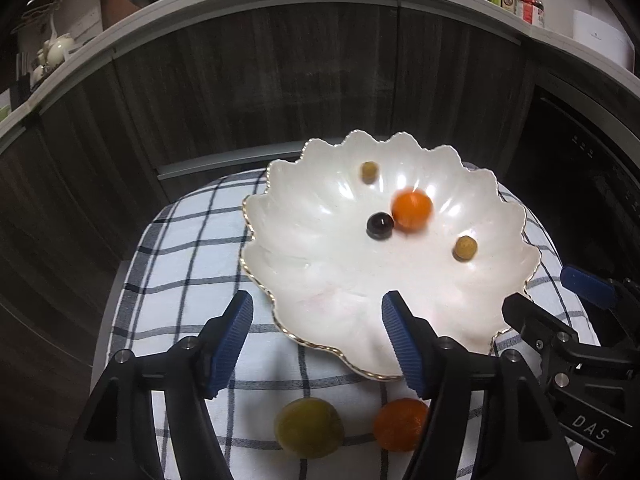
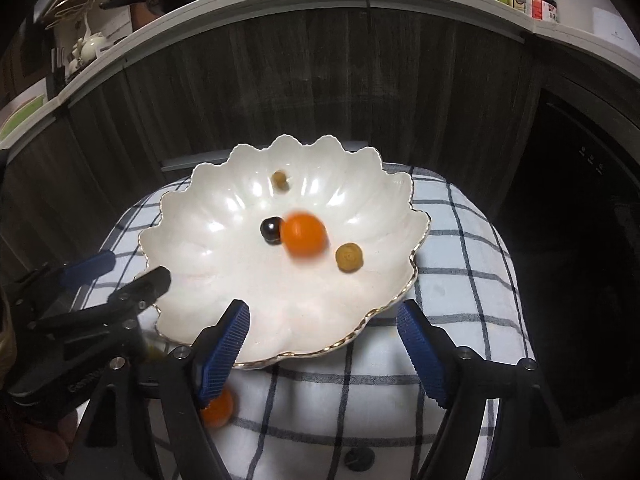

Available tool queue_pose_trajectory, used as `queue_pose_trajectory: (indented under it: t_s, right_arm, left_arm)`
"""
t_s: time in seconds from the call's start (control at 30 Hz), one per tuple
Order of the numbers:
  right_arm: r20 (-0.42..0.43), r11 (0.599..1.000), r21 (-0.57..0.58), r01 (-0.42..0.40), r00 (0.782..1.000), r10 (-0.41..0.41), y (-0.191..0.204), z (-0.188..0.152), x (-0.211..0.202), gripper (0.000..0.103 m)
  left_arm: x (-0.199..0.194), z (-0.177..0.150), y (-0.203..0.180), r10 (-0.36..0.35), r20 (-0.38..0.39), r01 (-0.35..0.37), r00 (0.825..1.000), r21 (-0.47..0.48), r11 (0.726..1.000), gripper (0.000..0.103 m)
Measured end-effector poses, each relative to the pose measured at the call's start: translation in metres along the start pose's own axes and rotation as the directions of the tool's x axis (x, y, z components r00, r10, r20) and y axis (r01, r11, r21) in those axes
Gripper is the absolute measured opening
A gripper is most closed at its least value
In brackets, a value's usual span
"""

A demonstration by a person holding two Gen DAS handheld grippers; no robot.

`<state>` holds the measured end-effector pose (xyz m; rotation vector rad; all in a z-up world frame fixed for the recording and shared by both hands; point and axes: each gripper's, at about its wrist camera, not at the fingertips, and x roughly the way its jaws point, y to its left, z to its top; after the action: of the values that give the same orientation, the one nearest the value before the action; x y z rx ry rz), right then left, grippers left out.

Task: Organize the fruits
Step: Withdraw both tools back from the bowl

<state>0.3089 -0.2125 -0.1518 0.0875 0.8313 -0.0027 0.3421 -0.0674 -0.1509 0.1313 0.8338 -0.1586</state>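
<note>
A: both tongs, left tongs point(image 1: 318, 340) and right tongs point(image 2: 324, 350), gape wide with nothing in them. Four fruits sit in the white bowl point(image 1: 312, 280); the orange one point(image 1: 412, 210) looks blurred, probably rolling

B: yeah, it could bump the dark grape point(image 1: 380, 226). The green fruit point(image 1: 309, 427) and second orange point(image 1: 400, 424) lie on the checked cloth point(image 1: 180, 280) near the bowl's scalloped rim, so tongs could clip it. Plenty of free room left inside the bowl
</note>
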Motion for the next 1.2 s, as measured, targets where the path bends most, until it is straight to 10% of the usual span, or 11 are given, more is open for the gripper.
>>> queue_pose_trajectory:
  t_s: [1.2]
  right_arm:
    - [0.058, 1.0, 0.019, 0.017, 0.998, -0.018, -0.012, -0.02, -0.062, 0.077]
  left_arm:
    - [-0.065, -0.025, -0.011, 0.021, 0.047, -0.021, 0.999, 0.009, 1.0, 0.075]
